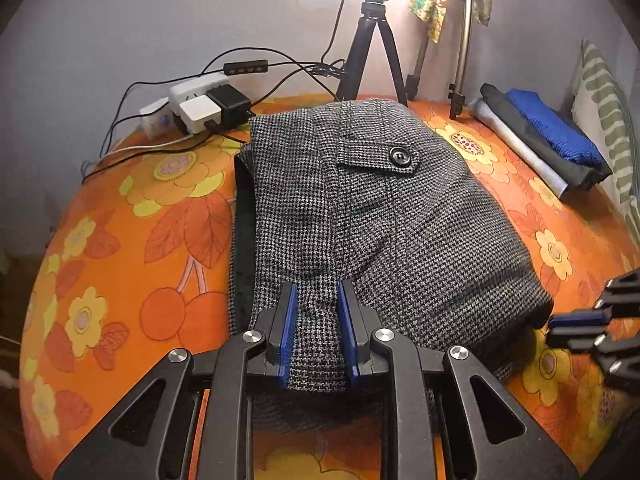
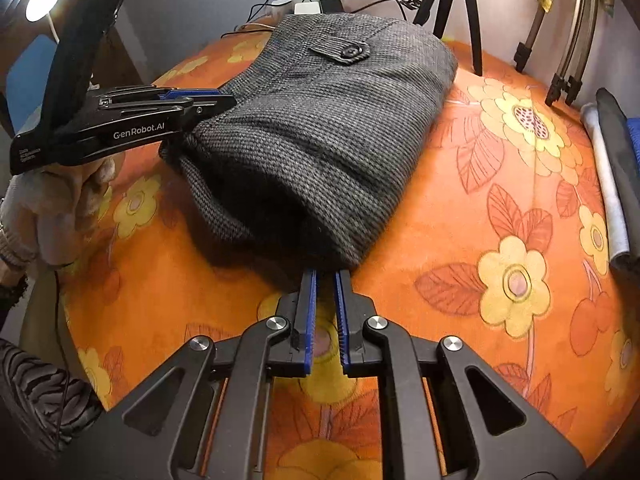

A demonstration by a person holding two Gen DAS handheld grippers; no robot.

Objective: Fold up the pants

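The grey houndstooth pants [image 1: 380, 208] lie folded into a thick bundle on the orange flowered surface, button pocket flap [image 1: 378, 158] up. My left gripper [image 1: 317, 304] is shut on the near edge of the pants, cloth pinched between its blue pads. From the right wrist view the pants [image 2: 332, 120] lie ahead, and the left gripper [image 2: 216, 98] grips their left edge. My right gripper [image 2: 326, 280] sits just in front of the bundle's near fold, jaws a narrow gap apart with nothing between them. It also shows at the right edge of the left wrist view [image 1: 580, 320].
A stack of folded clothes [image 1: 548, 140], blue on top, lies at the far right. A power strip with plugs and cables [image 1: 204, 104] sits at the back left. A black tripod [image 1: 372, 52] and light stand [image 1: 464, 52] stand behind the pants. The flowered cloth [image 2: 500, 220] covers the table.
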